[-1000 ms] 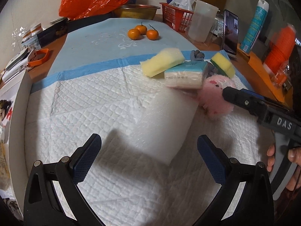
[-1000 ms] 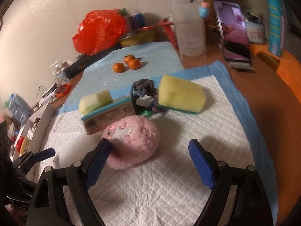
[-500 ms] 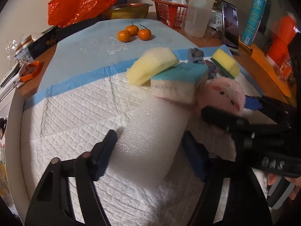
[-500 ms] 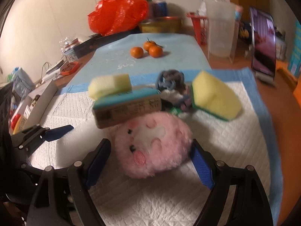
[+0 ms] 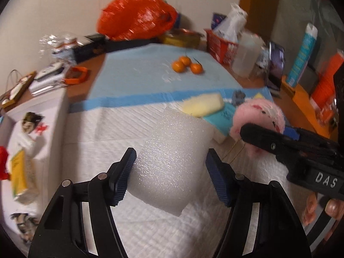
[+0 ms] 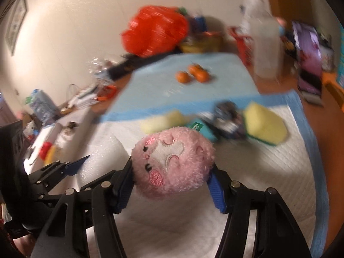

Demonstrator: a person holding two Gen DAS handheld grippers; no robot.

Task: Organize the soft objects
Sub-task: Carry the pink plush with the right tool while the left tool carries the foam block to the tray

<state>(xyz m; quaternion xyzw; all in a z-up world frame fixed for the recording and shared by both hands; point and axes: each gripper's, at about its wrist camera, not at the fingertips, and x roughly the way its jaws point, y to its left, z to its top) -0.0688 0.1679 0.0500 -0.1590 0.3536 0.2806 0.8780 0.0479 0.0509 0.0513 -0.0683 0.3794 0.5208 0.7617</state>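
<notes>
The left tool (image 5: 169, 172) clamps the white foam roll (image 5: 172, 159), while beside it the right tool (image 6: 172, 182) grips the pink plush (image 6: 172, 161).

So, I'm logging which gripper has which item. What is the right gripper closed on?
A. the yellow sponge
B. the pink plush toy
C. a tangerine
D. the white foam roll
B. In the right wrist view the right gripper has both blue pads pressed into the sides of the pink plush toy, while the white foam roll sits between the left gripper pads.
</notes>
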